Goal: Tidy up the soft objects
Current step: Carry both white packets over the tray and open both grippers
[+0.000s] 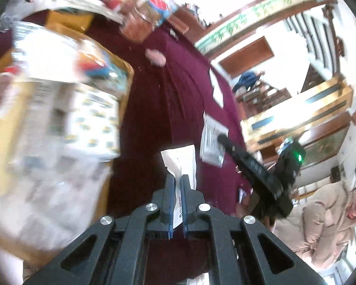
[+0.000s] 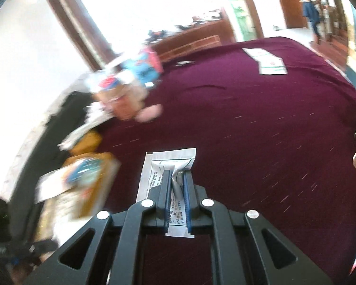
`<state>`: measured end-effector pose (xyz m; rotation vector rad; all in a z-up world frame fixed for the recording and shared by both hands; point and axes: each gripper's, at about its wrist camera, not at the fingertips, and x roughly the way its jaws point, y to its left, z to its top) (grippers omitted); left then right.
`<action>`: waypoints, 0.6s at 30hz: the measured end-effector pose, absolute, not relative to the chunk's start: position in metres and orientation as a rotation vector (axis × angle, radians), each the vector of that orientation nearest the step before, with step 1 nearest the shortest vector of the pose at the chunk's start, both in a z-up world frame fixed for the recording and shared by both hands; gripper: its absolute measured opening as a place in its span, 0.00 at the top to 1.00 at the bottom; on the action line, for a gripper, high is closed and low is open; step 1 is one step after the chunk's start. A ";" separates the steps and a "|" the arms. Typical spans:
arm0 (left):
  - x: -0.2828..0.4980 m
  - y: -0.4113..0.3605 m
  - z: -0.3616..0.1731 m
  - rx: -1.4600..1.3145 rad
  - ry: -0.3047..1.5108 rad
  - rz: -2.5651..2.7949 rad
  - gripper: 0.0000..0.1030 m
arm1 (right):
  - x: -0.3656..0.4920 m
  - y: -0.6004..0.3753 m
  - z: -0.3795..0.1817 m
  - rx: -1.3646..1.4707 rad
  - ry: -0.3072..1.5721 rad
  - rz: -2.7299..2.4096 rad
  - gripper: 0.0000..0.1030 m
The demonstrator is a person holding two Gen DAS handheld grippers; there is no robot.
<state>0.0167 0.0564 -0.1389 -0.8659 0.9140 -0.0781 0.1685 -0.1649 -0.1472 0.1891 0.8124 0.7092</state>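
Maroon-covered bench (image 2: 261,118), clutter piled along one edge. Left claw (image 1: 177,178) pinches a white sachet (image 1: 180,159), right claw (image 2: 177,174) clamps a printed foil packet (image 2: 170,163); both held clear of the cloth, likely for carrying to sort.

ITEM 1: flat white paper-and-film sachet with small printed text (image 1: 181,166) | STATE: pinched on edge between the left jaws, upper end projecting past the tips | ITEM 2: flat white-and-silver foil sachet with printed text panel (image 2: 168,166) | STATE: clamped between the right jaws, creased at the pads, wide end projecting forward and left.
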 end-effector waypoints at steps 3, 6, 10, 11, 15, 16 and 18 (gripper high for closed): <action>-0.017 0.074 -0.127 -0.890 0.844 -0.076 0.97 | 0.130 -0.146 -0.133 0.151 0.792 0.787 0.91; -0.043 0.093 -0.119 -0.923 0.805 -0.065 0.97 | 0.095 -0.120 -0.121 0.099 0.768 0.863 0.91; -0.072 0.123 -0.103 -0.899 0.760 -0.024 0.97 | 0.070 -0.083 -0.115 0.082 0.797 0.947 0.91; -0.080 0.134 -0.101 -0.907 0.754 0.001 0.97 | 0.065 -0.074 -0.116 0.071 0.805 0.956 0.91; -0.092 0.170 -0.095 -0.920 0.728 0.089 0.97 | 0.049 -0.035 -0.122 0.029 0.849 0.992 0.91; -0.095 0.178 -0.093 -0.902 0.730 0.112 0.98 | 0.045 -0.026 -0.123 0.022 0.851 0.999 0.91; -0.097 0.189 -0.096 -0.894 0.733 0.145 0.99 | 0.041 -0.008 -0.127 -0.020 0.859 0.998 0.91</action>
